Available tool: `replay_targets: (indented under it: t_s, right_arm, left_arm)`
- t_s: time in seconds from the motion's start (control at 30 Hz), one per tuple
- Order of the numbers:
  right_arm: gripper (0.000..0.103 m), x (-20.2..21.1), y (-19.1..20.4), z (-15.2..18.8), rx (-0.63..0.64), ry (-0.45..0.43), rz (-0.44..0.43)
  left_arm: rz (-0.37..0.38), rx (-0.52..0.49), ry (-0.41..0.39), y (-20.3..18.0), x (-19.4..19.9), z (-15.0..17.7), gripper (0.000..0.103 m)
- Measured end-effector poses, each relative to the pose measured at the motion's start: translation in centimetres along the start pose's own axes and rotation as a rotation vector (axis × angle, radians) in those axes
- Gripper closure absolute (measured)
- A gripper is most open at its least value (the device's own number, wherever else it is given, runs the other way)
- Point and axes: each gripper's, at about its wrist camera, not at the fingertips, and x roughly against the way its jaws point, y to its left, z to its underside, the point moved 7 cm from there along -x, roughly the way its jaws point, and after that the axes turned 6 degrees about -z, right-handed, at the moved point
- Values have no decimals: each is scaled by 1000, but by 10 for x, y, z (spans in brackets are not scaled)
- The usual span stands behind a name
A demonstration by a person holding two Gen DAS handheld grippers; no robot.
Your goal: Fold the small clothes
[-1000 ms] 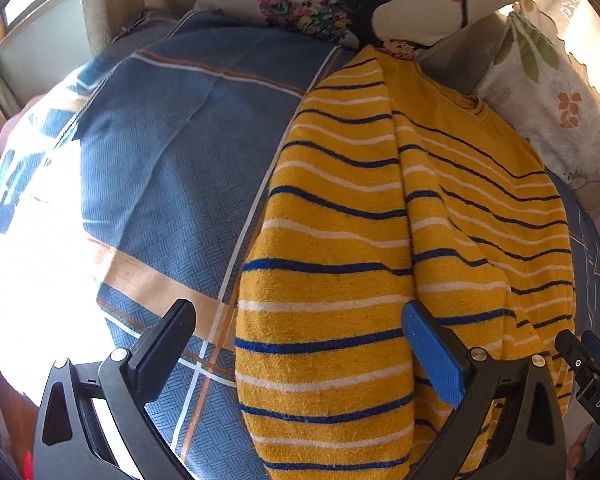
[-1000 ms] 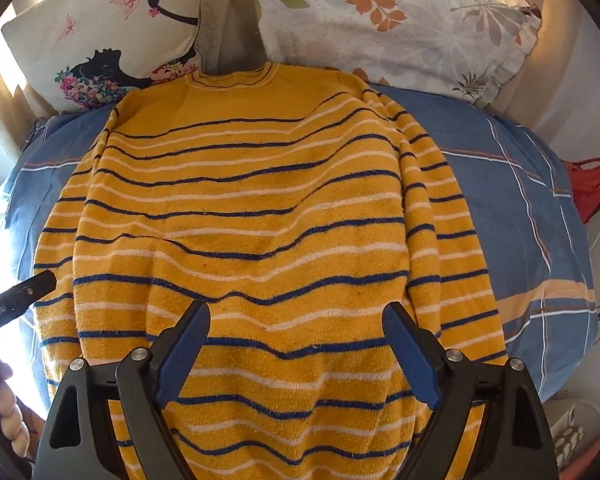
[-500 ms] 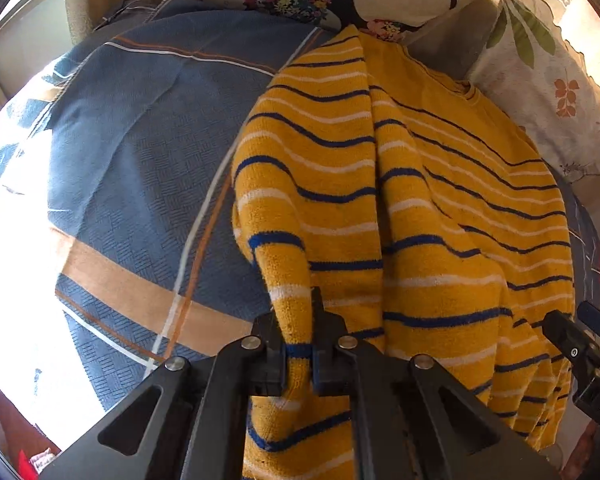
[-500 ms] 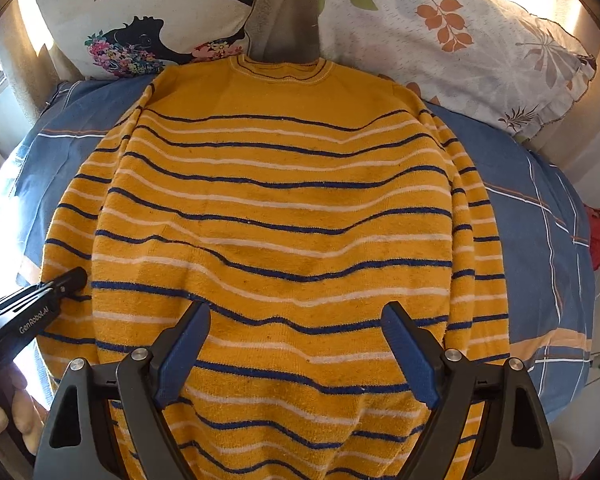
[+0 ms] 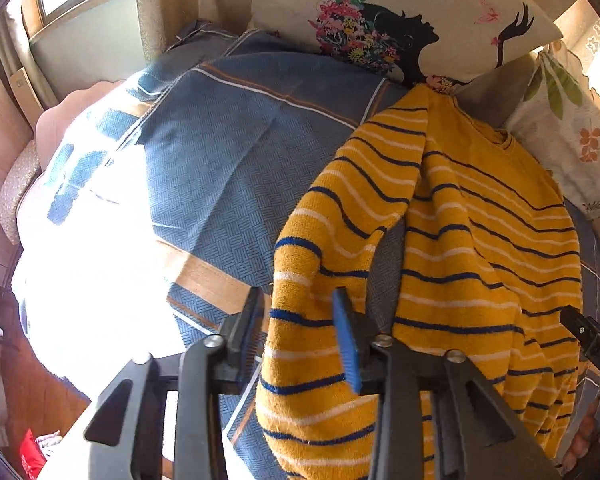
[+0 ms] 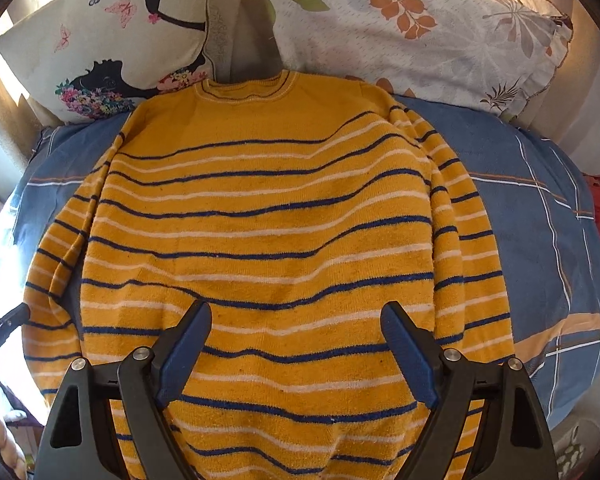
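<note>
Your sweater [image 6: 260, 240] lies flat on the bed [image 5: 220, 168], collar touching the two pillows [image 6: 420, 28] at the head edge. Your left gripper [image 5: 300, 332] has its jaws parted around the sleeve [image 5: 312, 320], which is pulled away from the body; it looks loose between them, though contact is hard to judge. Your right gripper [image 6: 296, 356] hovers over the hem, jaws spread wide, gripping nothing.

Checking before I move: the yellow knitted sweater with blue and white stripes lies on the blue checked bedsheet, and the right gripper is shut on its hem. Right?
Not quite. The right gripper is open above the yellow knitted sweater with blue and white stripes, as the right wrist view shows. The sweater does lie on the blue checked bedsheet.
</note>
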Motion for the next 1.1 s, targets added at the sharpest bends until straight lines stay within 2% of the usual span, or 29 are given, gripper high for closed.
replay_targets:
  t_s: [0.13,0.23,0.43,0.57,0.63,0.77,0.8,0.83,0.87,0.9,0.93,0.97,1.1]
  right_arm:
    - [13,16,-16,-6,-49,-64,18]
    - [13,31,-50,-6,-109,-97,75]
    - [13,41,-145,10,-253,-95,201]
    - [13,26,-199,17,-293,-72,237]
    - [13,11,-211,18,-280,-41,209]
    - [16,-26,-212,23,-286,52,63]
    - [25,-23,-208,19,-244,25,66]
    - [51,-21,-201,18,-215,31,37]
    - [98,-18,-197,15,-195,30,-5]
    - [96,-16,-195,14,-207,49,-81]
    - [97,-11,-200,12,-231,48,-114]
    - [97,-5,-209,10,-236,38,-100]
    - [97,15,-272,-6,-245,-11,154]
  left_arm:
    - [12,29,-25,14,17,-2,62]
    - [29,33,-38,15,21,-3,61]
    - [70,-3,-24,-21,15,0,61]
    - [53,-47,-35,-45,24,14,61]
    - [44,-53,-29,-54,28,23,61]
    - [26,-63,-20,-72,34,39,61]
    - [25,-59,-16,-76,35,42,61]
    - [25,-52,-13,-79,36,45,61]
    - [24,-46,-14,-83,38,47,61]
    - [20,-43,-18,-86,39,48,60]
    - [15,-38,-22,-89,41,49,60]
    - [10,-31,-28,-92,42,50,60]
    - [0,-10,-48,-99,47,49,59]
